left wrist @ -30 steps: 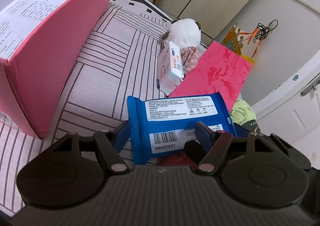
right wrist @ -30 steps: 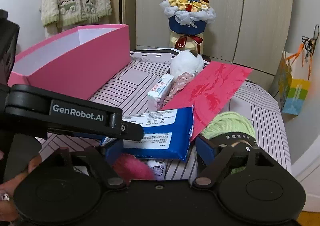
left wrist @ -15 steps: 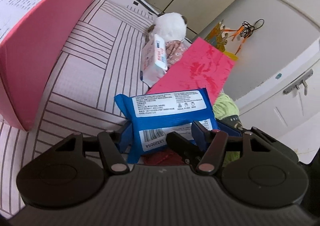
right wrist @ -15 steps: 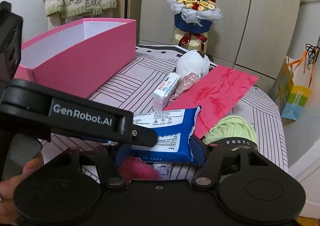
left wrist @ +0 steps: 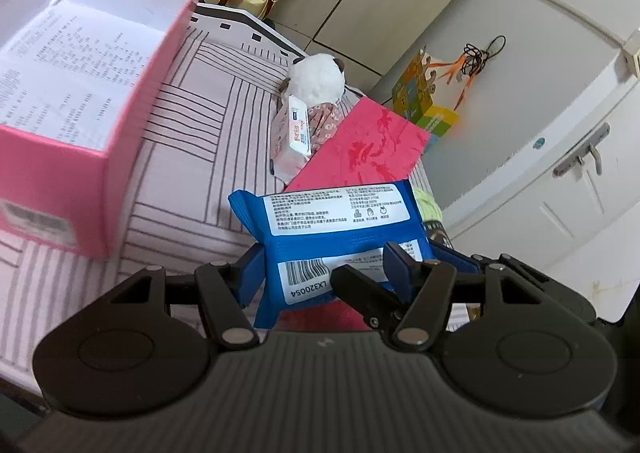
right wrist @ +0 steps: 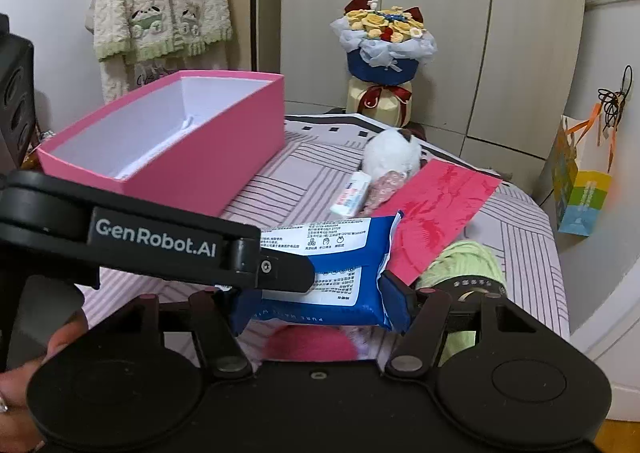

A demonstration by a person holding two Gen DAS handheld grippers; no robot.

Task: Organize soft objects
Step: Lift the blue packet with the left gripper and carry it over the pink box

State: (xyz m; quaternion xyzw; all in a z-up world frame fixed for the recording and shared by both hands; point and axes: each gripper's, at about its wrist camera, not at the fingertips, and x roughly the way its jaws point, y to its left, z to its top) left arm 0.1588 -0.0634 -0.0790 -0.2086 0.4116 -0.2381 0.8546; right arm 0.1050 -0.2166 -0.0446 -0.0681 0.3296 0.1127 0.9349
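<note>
A blue wet-wipes pack (left wrist: 340, 209) (right wrist: 344, 253) hangs above the striped bedspread (left wrist: 192, 181), held from both sides. My left gripper (left wrist: 324, 269) is shut on its near end, one pad at each side. In the right wrist view the left gripper's black finger (right wrist: 280, 273) lies across the pack. My right gripper (right wrist: 320, 309) is also shut on the pack, pads pressing its two ends. An open pink box (left wrist: 72, 189) (right wrist: 208, 173) with paper inside stands to the left. A pink fuzzy thing (right wrist: 312, 345) lies under the pack.
A white plush toy (right wrist: 392, 151), a small white tissue pack (right wrist: 352, 193), a red sheet (right wrist: 436, 205) and green yarn (right wrist: 464, 261) lie further back on the bed. A bouquet (right wrist: 384, 37) and wardrobe stand behind. A gift bag (right wrist: 580, 189) hangs right. A person's hand (right wrist: 24, 393) shows at lower left.
Both grippers closed on the blue pack and lifted it off the bedspread. The views rose, and the inside of the pink box came into sight.
</note>
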